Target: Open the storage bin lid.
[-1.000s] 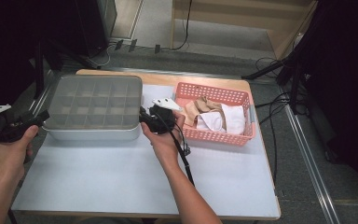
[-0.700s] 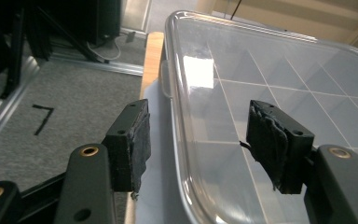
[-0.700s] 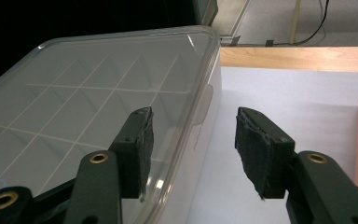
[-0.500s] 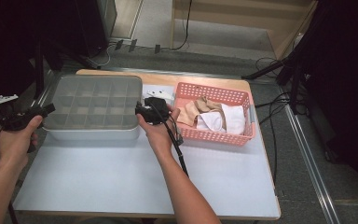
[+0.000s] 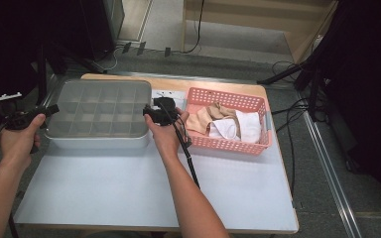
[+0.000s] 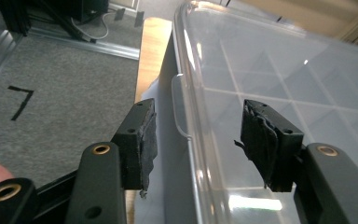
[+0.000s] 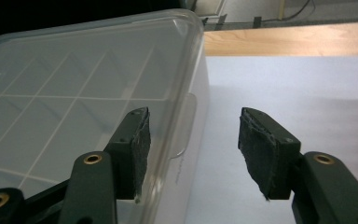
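As both hands closed in, the left gripper (image 6: pixel 196 144) narrowed its half-open jaws astride the box's (image 5: pixel 99 113) left lid tab (image 6: pixel 179 107), and the right gripper (image 7: pixel 191 154) widened around the other; neither gripped, so the lid likely comes off next.

Left tool (image 5: pixel 49 110) is held level in the left hand (image 5: pixel 16 141), jaws parted and just been closing, nothing pressed between the pads. Right tool (image 5: pixel 148 113), in the right hand (image 5: pixel 164 136), faces it; jaws parted, just been opening.
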